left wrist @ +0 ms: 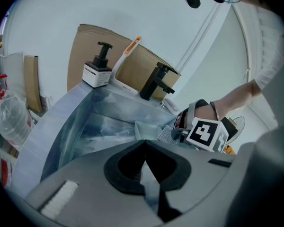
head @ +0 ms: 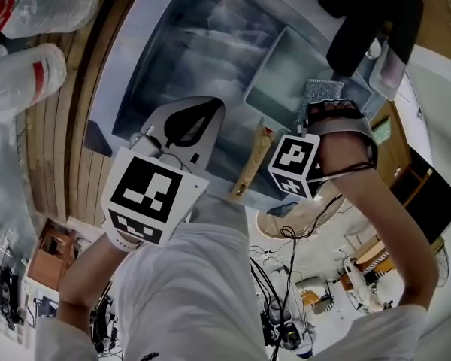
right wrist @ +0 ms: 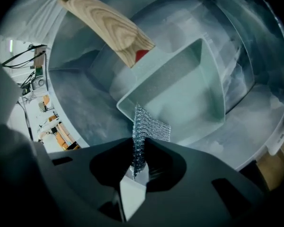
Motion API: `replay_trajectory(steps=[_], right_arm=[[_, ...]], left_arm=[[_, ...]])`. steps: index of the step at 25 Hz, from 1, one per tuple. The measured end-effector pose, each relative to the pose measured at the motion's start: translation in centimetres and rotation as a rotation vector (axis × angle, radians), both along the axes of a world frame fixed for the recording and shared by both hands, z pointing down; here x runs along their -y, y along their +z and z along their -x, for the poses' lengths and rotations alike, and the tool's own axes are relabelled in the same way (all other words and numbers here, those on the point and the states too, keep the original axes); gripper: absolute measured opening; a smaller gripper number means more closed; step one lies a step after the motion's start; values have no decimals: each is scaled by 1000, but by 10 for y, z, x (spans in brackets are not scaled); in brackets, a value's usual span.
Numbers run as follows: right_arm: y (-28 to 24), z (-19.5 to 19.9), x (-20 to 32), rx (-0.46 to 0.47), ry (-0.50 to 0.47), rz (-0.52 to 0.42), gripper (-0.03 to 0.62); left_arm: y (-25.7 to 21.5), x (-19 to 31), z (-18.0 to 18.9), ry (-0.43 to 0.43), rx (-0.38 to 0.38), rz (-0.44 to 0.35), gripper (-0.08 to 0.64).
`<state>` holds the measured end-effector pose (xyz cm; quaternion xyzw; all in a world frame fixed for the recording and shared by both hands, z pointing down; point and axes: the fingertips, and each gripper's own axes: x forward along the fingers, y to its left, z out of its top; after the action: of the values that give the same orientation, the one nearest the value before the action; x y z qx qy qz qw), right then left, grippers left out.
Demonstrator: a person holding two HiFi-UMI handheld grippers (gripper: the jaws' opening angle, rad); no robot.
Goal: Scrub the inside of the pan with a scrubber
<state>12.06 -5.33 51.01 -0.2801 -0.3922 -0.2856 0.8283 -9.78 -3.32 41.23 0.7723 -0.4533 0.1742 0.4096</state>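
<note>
Right gripper view: the right gripper (right wrist: 138,163) pinches the scrubber (right wrist: 150,126) over the pan (right wrist: 189,86); it probably needs lowering inside next. The left gripper (left wrist: 145,156) is closed and empty.

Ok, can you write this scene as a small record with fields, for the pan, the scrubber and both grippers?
pan: square, with a wooden handle, lying in the sink
scrubber: silver mesh, held at the pan's edge; contact unclear
right gripper: shut on the scrubber
left gripper: shut, empty, above the sink
behind sink: black faucet, soap dispenser
</note>
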Motion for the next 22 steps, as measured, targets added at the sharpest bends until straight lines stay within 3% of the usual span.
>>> replay_trajectory(steps=[8,13,17,22], right_arm=[[-19,4,-31,21,15,168,64],[-32,5,-51,57,-64,255,63],[-42,5,-56,97,-111,278,63],[-57,3,-63,150,-78,293,63]], left_arm=[[-6,-4,0,0,0,-13,6],[-16,-8,-3,5,2,-21,5],[-25,-7,-3,10,11,-34,6],[-38,-8,-9,25,26,-45,6]])
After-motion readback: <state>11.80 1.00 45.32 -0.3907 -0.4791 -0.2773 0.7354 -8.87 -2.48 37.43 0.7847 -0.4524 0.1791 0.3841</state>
